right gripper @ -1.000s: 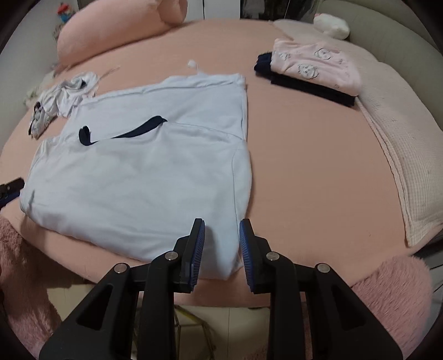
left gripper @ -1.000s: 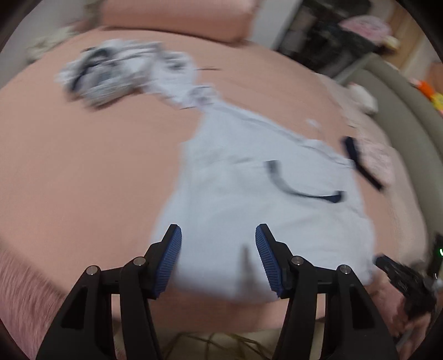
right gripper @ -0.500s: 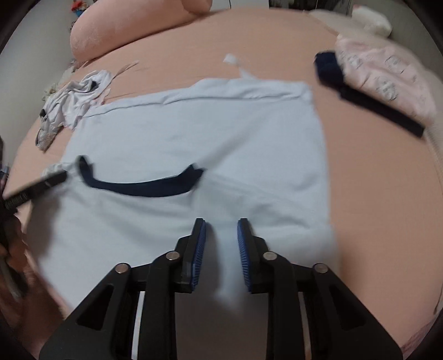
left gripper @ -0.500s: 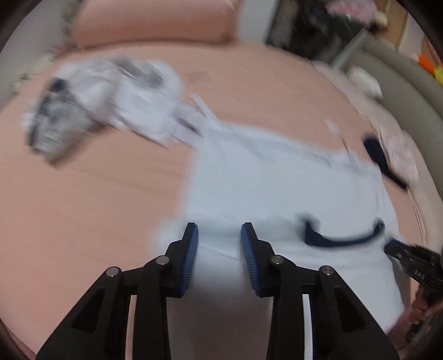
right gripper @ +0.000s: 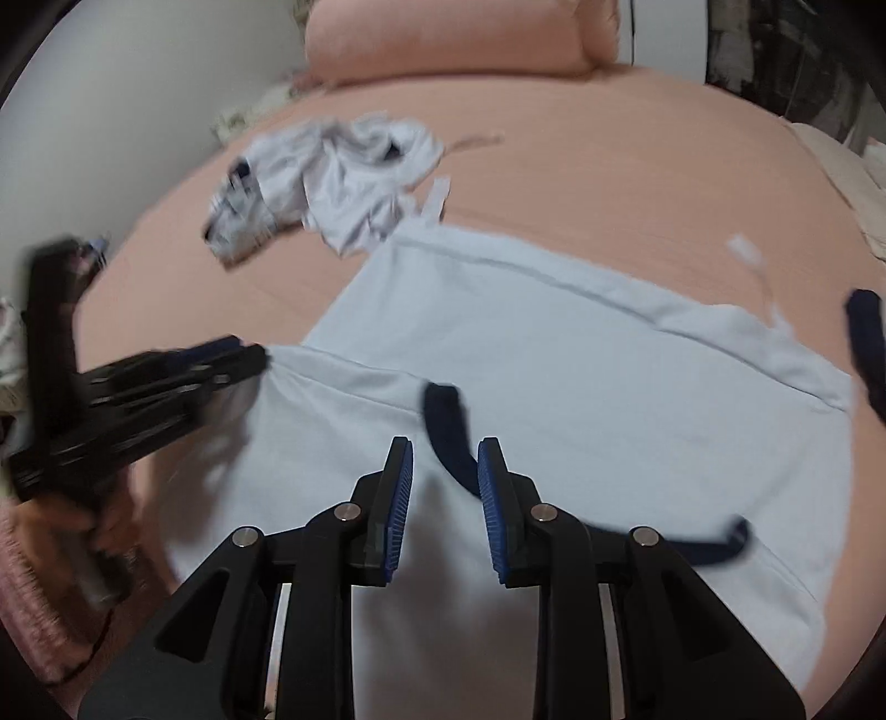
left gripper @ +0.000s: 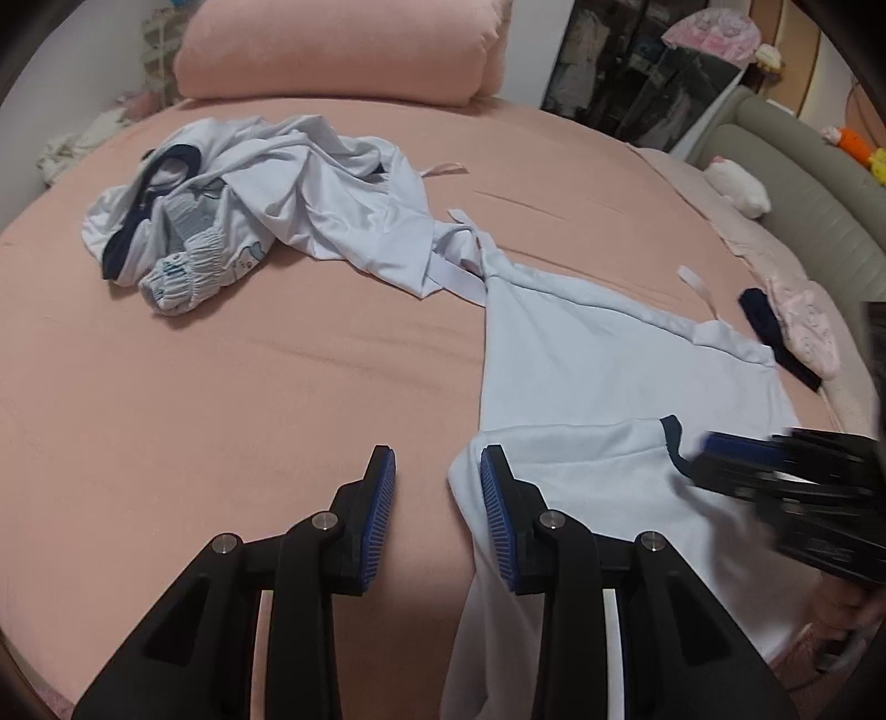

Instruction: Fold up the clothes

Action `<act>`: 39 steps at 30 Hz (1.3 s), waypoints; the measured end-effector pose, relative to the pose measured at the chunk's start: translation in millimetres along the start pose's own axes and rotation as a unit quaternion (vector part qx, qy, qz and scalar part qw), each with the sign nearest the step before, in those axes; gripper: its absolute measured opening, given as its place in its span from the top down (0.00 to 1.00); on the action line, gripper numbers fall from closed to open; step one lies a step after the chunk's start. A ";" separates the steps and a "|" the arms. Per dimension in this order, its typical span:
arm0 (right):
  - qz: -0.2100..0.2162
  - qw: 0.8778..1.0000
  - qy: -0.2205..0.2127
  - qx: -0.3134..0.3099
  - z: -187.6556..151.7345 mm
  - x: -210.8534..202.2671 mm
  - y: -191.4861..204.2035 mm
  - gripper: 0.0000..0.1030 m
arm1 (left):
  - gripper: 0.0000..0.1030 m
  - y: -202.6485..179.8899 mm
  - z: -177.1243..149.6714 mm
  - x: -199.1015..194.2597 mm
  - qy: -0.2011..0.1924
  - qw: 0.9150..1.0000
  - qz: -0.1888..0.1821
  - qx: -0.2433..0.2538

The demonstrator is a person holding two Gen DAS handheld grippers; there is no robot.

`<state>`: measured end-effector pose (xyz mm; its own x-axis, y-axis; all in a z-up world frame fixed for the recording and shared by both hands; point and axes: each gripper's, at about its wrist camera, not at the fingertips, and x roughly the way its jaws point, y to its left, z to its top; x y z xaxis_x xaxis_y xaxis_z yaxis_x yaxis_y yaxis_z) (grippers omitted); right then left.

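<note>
With the shirt (right gripper: 581, 360) spread flat near the bed's (left gripper: 221, 387) front edge, your left claw (left gripper: 437, 498) gapes empty at its folded corner and your right claw (right gripper: 444, 487) straddles the collar (right gripper: 448, 432), half open, ready to pinch.

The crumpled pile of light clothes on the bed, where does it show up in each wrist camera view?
Left wrist: crumpled pile lies upper left, beyond the left gripper.
Right wrist: crumpled pile lies upper left, blurred, above the flat shirt.
Shared landmark: pink bolster at the top.
</note>
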<state>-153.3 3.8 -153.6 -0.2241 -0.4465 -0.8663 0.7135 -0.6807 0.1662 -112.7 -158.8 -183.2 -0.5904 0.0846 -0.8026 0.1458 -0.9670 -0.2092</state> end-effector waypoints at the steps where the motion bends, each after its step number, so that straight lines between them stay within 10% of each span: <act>1: -0.002 1.000 0.002 0.004 1.5 5.9 -0.7 0.76 | 0.67 2.3 -0.1 0.3 0.003 1.000 -0.006 -0.001; 6: -0.013 0.999 0.001 0.029 6.9 29.4 -10.1 0.75 | 0.62 17.0 1.3 17.6 0.030 0.999 0.001 -0.022; 11: 0.016 0.995 -0.063 0.081 1.9 6.7 -32.9 0.74 | 0.63 22.0 8.8 -9.1 -0.024 0.998 0.039 -0.047; 15: 0.028 0.987 -0.113 0.112 -4.0 -53.8 -44.8 0.73 | 0.62 1.1 8.5 -37.6 -0.037 0.998 -0.025 -0.033; 25: -0.148 0.982 -0.004 0.116 -126.9 -116.7 -91.3 0.72 | 0.61 -114.0 -38.3 -34.3 0.084 0.982 -0.166 0.043; 34: -0.152 0.984 -0.005 0.090 -154.5 -111.0 -80.7 0.75 | 0.62 -122.5 -77.6 -30.2 0.105 0.989 -0.080 0.070; 39: -0.150 0.976 -0.010 0.156 -171.9 -125.8 -116.1 0.86 | 0.75 -84.6 -81.5 -44.0 0.098 0.989 -0.110 0.000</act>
<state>-93.9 238.8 -144.9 -0.4072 -0.2097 -0.8890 0.3772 -0.9250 0.0455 -34.3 -61.1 -175.6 -0.4430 0.3384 -0.8302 0.0307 -0.9197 -0.3913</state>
